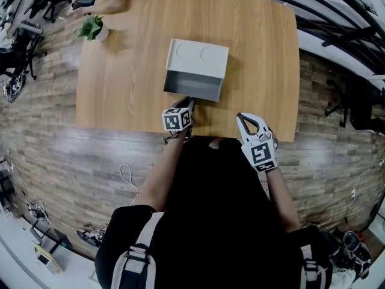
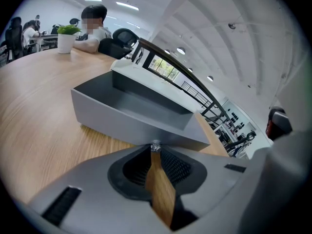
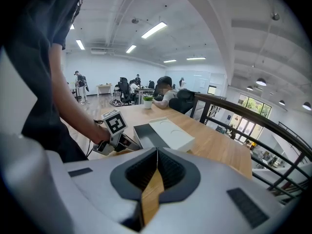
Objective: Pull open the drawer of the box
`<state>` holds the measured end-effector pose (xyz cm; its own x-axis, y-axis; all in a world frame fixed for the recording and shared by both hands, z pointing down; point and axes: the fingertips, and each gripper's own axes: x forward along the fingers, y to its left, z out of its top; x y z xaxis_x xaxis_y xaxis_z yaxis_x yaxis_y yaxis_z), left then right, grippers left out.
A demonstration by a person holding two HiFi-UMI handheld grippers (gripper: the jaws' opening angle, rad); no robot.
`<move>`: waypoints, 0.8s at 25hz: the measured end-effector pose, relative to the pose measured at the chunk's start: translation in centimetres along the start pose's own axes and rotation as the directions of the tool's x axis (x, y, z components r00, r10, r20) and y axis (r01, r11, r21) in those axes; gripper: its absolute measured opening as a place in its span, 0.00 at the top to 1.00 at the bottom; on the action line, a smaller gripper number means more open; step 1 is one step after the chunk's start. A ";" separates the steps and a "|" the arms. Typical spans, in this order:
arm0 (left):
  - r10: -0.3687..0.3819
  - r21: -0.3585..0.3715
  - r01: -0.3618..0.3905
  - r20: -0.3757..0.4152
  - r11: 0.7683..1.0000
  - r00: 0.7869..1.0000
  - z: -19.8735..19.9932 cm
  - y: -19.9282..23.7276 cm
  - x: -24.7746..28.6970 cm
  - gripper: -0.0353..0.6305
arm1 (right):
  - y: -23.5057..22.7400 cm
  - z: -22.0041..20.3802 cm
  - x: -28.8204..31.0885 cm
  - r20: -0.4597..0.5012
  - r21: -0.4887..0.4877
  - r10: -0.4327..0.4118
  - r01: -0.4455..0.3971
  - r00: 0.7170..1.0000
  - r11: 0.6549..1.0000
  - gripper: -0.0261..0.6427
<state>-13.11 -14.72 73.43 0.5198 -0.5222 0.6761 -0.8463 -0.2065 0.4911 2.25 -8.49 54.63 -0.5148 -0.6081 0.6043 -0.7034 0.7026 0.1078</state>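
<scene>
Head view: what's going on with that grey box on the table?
A person is working with two handheld grippers at a light wooden table. The left gripper is pinched shut on the small shiny knob at the front of the grey drawer. The drawer is slid well out of the pale flat-topped box and looks empty. The right gripper is shut on nothing and hangs near the table's near edge, clear of the box.

No legible text, label, brand, number or sign anywhere.
</scene>
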 end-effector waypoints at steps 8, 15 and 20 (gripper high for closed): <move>0.005 -0.008 -0.005 -0.006 1.000 1.000 -0.6 0.2 -0.5 0.83 | 0.3 -0.1 0.1 0.000 -0.002 0.008 -0.008 1.000 1.000 0.92; 0.012 -0.016 -0.012 -0.019 1.000 1.000 -1.5 0.2 -0.9 0.83 | 0.4 0.1 0.3 0.005 -0.009 0.019 -0.019 1.000 1.000 0.92; 0.005 -0.024 -0.006 -0.017 1.000 1.000 -1.7 0.3 -1.4 0.83 | 0.8 0.3 0.4 0.005 -0.015 0.028 -0.028 1.000 1.000 0.92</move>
<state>-13.87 -12.58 73.55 0.5172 -0.5095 0.6877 -0.8461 -0.1833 0.5005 1.37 -8.30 54.71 -0.5367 -0.5903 0.6029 -0.6816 0.7245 0.1025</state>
